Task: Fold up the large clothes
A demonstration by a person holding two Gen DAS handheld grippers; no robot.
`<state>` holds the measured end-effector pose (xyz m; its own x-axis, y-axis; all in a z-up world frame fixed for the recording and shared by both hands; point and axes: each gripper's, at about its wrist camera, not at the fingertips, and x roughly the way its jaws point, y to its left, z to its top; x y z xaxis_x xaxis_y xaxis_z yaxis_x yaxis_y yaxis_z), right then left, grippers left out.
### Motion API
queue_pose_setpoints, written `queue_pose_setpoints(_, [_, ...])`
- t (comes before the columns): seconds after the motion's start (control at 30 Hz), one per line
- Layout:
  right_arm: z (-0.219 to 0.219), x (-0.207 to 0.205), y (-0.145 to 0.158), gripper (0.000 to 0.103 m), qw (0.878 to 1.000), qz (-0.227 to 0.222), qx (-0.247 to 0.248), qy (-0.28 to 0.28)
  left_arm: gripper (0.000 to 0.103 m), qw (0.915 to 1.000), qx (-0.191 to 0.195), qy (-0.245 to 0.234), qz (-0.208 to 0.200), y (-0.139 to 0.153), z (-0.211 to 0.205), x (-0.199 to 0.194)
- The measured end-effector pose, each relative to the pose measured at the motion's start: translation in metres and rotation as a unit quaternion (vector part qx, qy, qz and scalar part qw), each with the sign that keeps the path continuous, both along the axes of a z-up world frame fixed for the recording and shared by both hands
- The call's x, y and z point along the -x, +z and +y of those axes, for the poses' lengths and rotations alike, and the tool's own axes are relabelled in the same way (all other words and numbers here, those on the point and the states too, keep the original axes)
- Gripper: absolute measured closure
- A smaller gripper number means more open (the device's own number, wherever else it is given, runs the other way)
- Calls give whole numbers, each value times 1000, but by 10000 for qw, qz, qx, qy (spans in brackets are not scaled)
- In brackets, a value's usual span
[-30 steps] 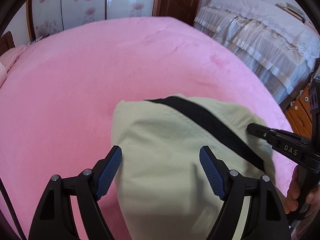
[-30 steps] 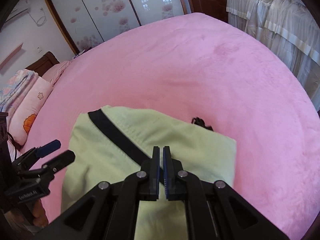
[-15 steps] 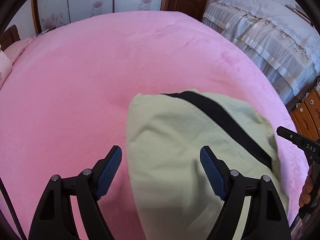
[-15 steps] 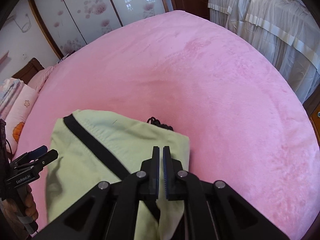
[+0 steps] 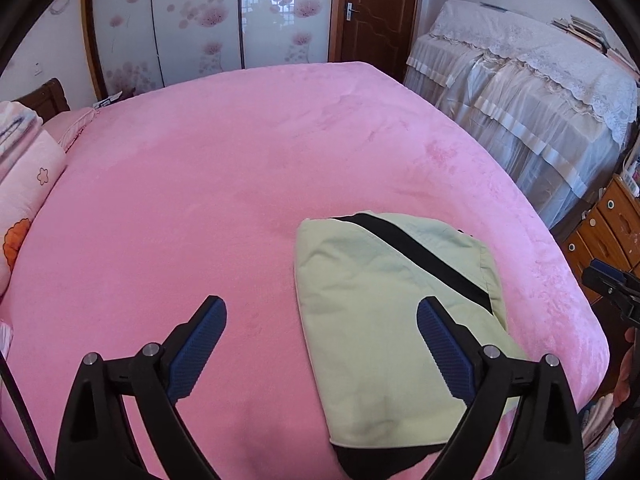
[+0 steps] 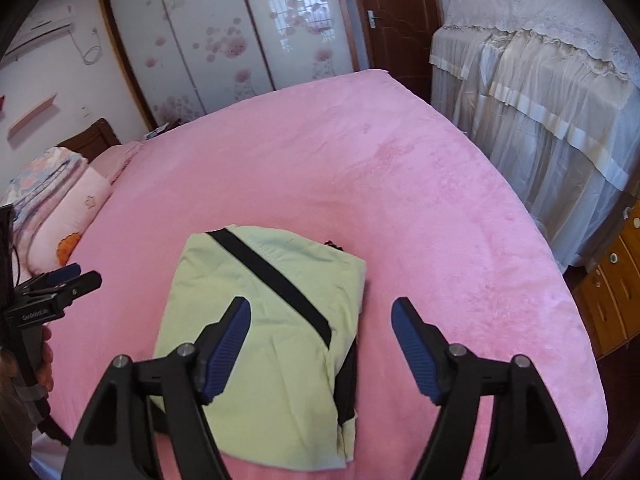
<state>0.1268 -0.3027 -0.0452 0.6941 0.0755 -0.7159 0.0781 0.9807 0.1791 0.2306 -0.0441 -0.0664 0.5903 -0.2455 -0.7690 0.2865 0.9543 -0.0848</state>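
A pale green garment (image 5: 384,312) with a black diagonal stripe lies folded into a compact rectangle near the front edge of the pink bed (image 5: 240,184). It also shows in the right wrist view (image 6: 264,320). My left gripper (image 5: 322,336) is open and empty, raised above the bed with the garment under its right finger. My right gripper (image 6: 320,340) is open and empty, above the garment's right side. Each gripper shows at the edge of the other's view, the left (image 6: 60,284) and the right (image 5: 612,284).
Pink pillows and folded bedding (image 5: 24,184) lie at the bed's left end. A second bed with a white lace cover (image 5: 528,92) stands to the right. A wooden drawer chest (image 5: 608,232) is at the right. Sliding floral doors (image 5: 208,24) and a brown door stand beyond.
My right gripper has opened and let go of the garment, which now lies flat on the bed. Both grippers have pulled back and up, away from it.
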Motion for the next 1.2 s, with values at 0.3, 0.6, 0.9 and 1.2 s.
queue_pose_setpoints(0.3, [-9, 20, -16, 26, 9994, 275, -189, 8, 3, 9953, 615, -349, 668, -11, 11, 21])
queue_pose_setpoints(0.6, [-7, -4, -93, 26, 9941, 1001, -326, 255, 3, 9812, 1220, 64, 1492, -109, 16, 0])
queue_pose_setpoints(0.9, [-10, -35, -149, 26, 9836, 1464, -978, 405, 3, 9771, 1203, -142, 1746, -168, -2, -16])
queue_pose_setpoints(1.2, [-6, -65, -196, 26, 9614, 1689, -1979, 895, 3, 9540, 1912, -652, 2217, -197, -16, -36])
